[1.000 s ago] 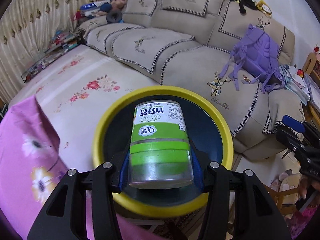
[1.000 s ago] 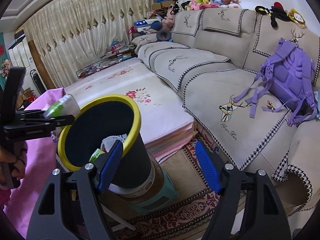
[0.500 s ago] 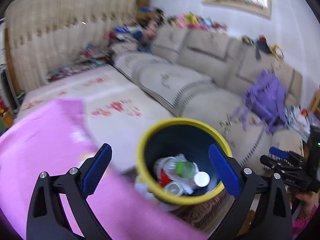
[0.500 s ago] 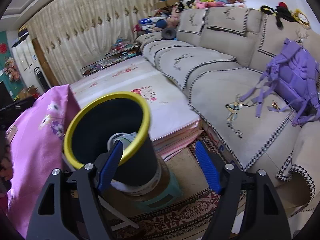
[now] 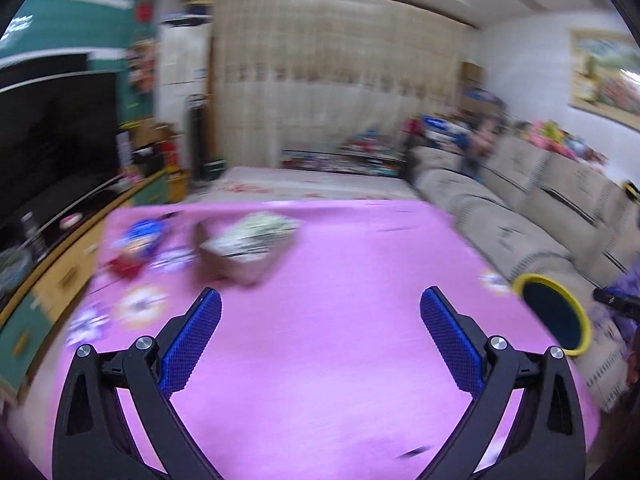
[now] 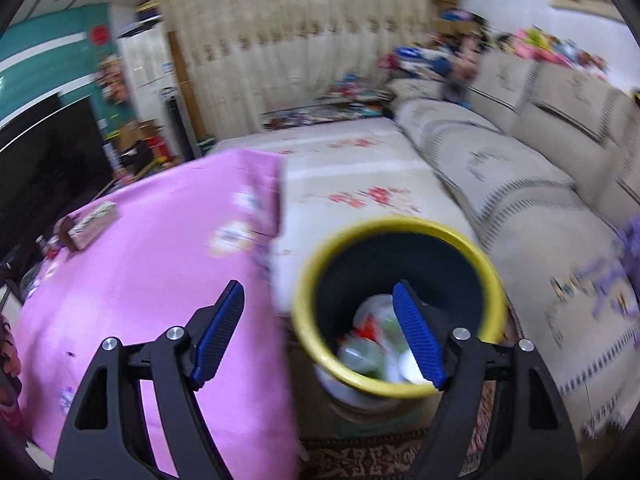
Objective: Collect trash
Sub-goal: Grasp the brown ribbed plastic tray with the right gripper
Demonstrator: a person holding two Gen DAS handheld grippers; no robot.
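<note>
The dark trash bin with a yellow rim (image 6: pixel 400 236) stands on a stool beside the pink-clothed table; bottles and wrappers lie inside it (image 6: pixel 372 344). My right gripper (image 6: pixel 318 300) is open and empty, just above the bin's near rim. My left gripper (image 5: pixel 320 300) is open and empty over the pink tablecloth (image 5: pixel 340 280); the bin (image 5: pixel 554 314) is far to its right. A boxy packet (image 5: pixel 248 244) and blurred small items (image 5: pixel 136 248) lie on the far left of the table. The packet also shows in the right wrist view (image 6: pixel 88 224).
A beige sofa (image 6: pixel 540 184) runs along the right. A floral mattress (image 6: pixel 360 176) lies behind the table. A TV and cabinet (image 5: pixel 52 184) stand at the left. A patterned rug (image 6: pixel 372 456) covers the floor under the bin.
My left gripper opened and dropped the green-labelled jar into the bin, then swung left over the pink table. My right gripper turned left and moved over the bin.
</note>
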